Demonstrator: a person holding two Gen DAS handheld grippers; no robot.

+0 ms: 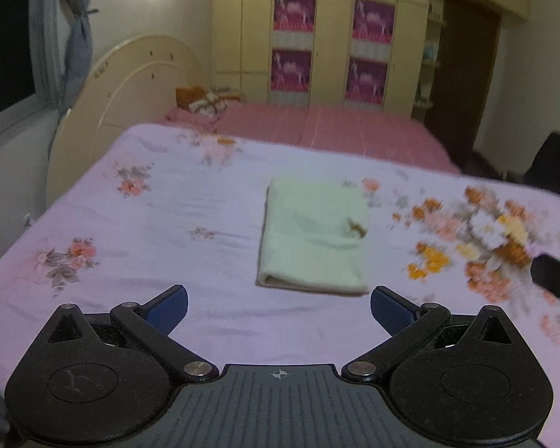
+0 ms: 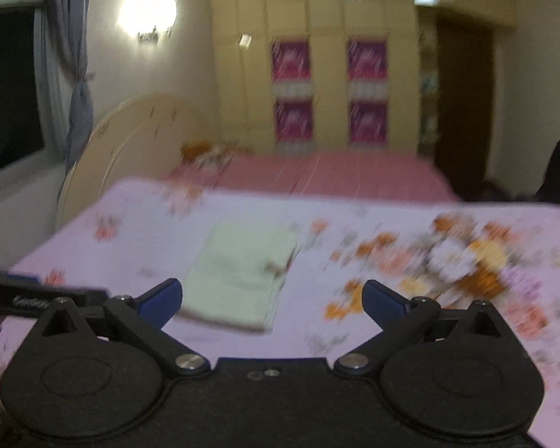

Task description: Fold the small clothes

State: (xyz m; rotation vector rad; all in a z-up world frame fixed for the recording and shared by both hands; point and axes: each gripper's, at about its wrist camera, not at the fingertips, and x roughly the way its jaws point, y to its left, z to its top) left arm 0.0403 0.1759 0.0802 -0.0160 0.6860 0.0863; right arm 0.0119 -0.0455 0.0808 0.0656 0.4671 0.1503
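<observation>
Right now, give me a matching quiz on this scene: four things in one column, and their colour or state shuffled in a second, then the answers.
Things:
1. cloth
2. sheet
3. left gripper
4. headboard

Colour or state:
A. open, holding nothing
B. cream, curved
C. pale green, folded
D. lilac with flowers

Pairs: 1-C, 2-D, 3-A, 4-B
</observation>
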